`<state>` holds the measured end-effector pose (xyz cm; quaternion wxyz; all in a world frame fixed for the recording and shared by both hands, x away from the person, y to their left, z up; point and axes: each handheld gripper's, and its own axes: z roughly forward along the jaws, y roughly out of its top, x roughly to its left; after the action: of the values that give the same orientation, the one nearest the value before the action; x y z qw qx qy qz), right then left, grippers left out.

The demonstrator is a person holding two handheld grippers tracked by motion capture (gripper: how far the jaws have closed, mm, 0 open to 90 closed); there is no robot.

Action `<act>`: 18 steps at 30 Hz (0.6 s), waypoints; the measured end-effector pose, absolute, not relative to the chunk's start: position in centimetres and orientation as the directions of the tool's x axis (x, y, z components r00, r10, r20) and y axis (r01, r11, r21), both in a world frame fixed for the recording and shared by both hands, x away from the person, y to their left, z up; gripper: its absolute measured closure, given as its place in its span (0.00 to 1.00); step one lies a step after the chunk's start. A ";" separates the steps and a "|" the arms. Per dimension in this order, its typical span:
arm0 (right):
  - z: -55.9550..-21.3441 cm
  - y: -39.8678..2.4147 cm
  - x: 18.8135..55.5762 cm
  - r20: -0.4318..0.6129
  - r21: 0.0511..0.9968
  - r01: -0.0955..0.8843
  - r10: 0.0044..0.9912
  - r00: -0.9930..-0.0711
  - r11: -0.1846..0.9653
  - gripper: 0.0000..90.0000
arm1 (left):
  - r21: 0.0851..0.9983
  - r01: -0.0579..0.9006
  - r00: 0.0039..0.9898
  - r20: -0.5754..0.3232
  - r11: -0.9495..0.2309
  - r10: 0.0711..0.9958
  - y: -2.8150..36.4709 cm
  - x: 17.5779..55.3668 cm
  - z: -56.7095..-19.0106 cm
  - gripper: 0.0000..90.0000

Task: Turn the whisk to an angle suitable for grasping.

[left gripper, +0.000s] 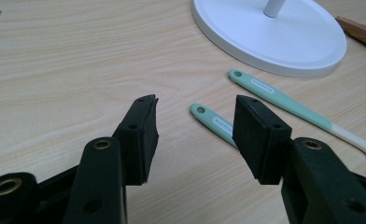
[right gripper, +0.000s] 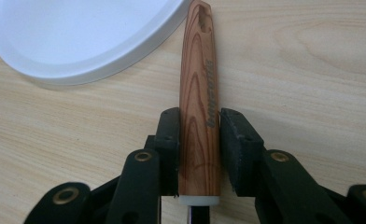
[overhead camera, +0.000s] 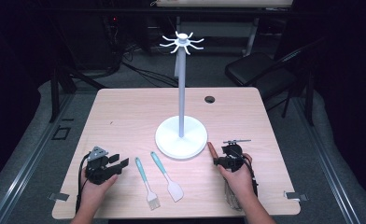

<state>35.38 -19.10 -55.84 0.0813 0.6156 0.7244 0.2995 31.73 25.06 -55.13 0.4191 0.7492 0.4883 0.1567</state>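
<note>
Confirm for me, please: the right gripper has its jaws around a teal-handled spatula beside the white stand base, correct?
Not quite. The right gripper has its jaws around a wooden handle, not a teal one, as the right gripper view shows. It does lie beside the white stand base. The teal spatula lies untouched mid-table.

The left gripper [overhead camera: 119, 164] sits in the person's left hand [overhead camera: 95, 186] low over the desk [overhead camera: 125, 112], pointing to the right. Its jaws stand wide apart with nothing between them. The right gripper [overhead camera: 217, 158] sits in the right hand [overhead camera: 239, 179], pointing away and a bit left. Its jaws squeeze a wooden handle [right gripper: 199, 93].
</note>
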 end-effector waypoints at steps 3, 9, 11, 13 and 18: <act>-55.9 -18.9 35.4 0.240 0.527 0.847 0.943 -0.230 0.072 0.76 | 0.782 0.600 0.476 -0.175 -0.172 0.862 25.1 31.7 -55.1 0.55; -56.0 -18.5 35.6 0.214 0.510 0.855 0.948 -0.236 0.098 0.75 | 0.782 0.599 0.475 -0.176 -0.171 0.862 25.1 31.8 -55.2 0.55; -56.0 -18.4 35.6 0.212 0.513 0.853 0.948 -0.237 0.098 0.75 | 0.781 0.599 0.477 -0.174 -0.174 0.862 25.1 31.8 -55.2 0.56; -55.9 -18.3 35.7 0.185 0.498 0.859 0.952 -0.243 0.122 0.76 | 0.783 0.598 0.477 -0.172 -0.175 0.862 25.0 31.8 -55.2 0.56; -55.4 -18.1 35.8 0.153 0.511 0.847 0.954 -0.258 0.147 0.78 | 0.783 0.597 0.480 -0.172 -0.176 0.860 25.0 31.8 -55.1 0.56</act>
<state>35.81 -18.12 -55.43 0.1042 0.6001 0.7502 0.2574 31.75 25.02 -55.14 0.4200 0.7506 0.4853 0.1569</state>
